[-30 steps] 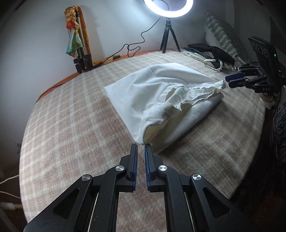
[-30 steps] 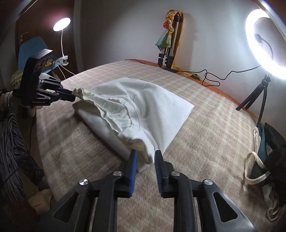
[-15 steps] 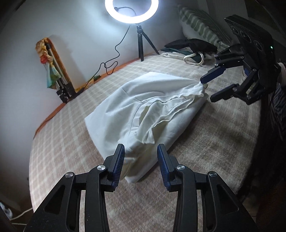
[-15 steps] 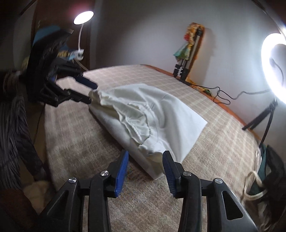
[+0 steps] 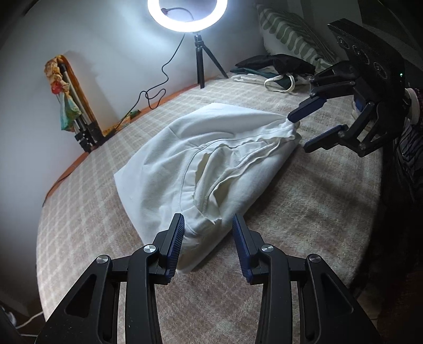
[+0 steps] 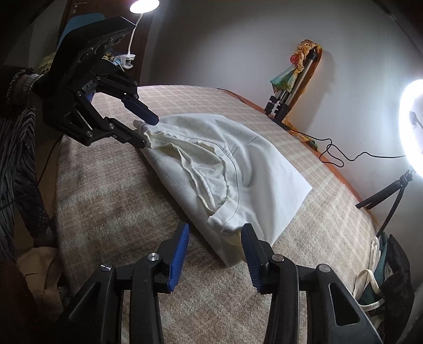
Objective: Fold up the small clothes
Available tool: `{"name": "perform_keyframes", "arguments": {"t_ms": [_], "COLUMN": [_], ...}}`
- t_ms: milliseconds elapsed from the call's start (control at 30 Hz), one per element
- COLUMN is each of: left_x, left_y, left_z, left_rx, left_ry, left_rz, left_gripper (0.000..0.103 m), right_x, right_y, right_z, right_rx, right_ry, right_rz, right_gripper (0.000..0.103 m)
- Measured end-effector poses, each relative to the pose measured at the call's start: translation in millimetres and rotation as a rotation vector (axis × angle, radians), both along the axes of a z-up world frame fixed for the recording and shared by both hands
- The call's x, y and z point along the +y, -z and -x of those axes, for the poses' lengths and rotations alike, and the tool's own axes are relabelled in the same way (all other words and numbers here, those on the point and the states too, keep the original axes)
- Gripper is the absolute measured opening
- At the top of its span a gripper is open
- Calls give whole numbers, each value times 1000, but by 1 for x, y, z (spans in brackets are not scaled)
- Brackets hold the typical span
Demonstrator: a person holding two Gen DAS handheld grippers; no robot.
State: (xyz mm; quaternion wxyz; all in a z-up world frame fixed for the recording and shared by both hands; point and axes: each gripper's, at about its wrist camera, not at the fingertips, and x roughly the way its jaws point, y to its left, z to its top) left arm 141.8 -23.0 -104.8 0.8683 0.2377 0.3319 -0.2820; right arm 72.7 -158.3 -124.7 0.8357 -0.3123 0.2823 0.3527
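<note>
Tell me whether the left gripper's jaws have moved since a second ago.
Yes. The left gripper has opened: its jaws, nearly together a second ago, now stand wide apart astride the near corner of the white garment lying on the checked blanket.

Checked bed cover (image 5: 79, 201), lit ring light (image 5: 187, 16) against white wall (image 5: 105, 47)

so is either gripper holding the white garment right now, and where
Nothing is held: left gripper and right gripper are both open, each at a corner of the white garment.
</note>
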Motion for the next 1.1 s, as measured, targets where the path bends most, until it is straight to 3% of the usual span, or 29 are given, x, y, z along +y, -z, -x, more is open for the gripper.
{"name": "perform_keyframes", "arguments": {"t_ms": [233, 300, 333, 367, 400, 467, 567, 767, 933, 1033, 1100], "left_x": [-5, -6, -6, -5, -3, 0, 5, 19, 17, 21, 25], "left_y": [7, 11, 12, 12, 11, 8, 0, -5, 10, 3, -7], "left_z": [-1, -4, -6, -8, -10, -11, -12, -5, 0, -1, 1], "left_rx": [-3, -4, 1, 14, 23, 25, 22, 26, 79, 95, 103], "left_ry": [4, -7, -15, -12, -11, -13, -20, -19, 5, -24, -34], "left_rz": [-48, -74, -75, -67, -57, -33, 3, 30, -24, 9, 55], "left_gripper": [39, 39, 33, 19, 14, 8, 7, 6, 7, 14, 23], "right_x": [4, 6, 6, 5, 3, 0, -5, -26, -15, -10, -14], "right_y": [1, 1, 1, -1, -2, -5, -13, -39, -13, -6, -12], "right_z": [-1, -3, -5, -6, -7, -10, -10, -3, 1, 2, -1], "right_rx": [-14, -24, -21, -13, -7, -14, -27, -29, 45, 55, 90], "right_ry": [-5, 3, 10, 13, 15, 27, 46, 49, -7, -16, -23], "right_rz": [11, 18, 13, 3, -9, -14, -49, -169, -45, 13, -13], "right_gripper": [40, 28, 24, 21, 19, 9, 5, 4, 4, 6, 9]}}
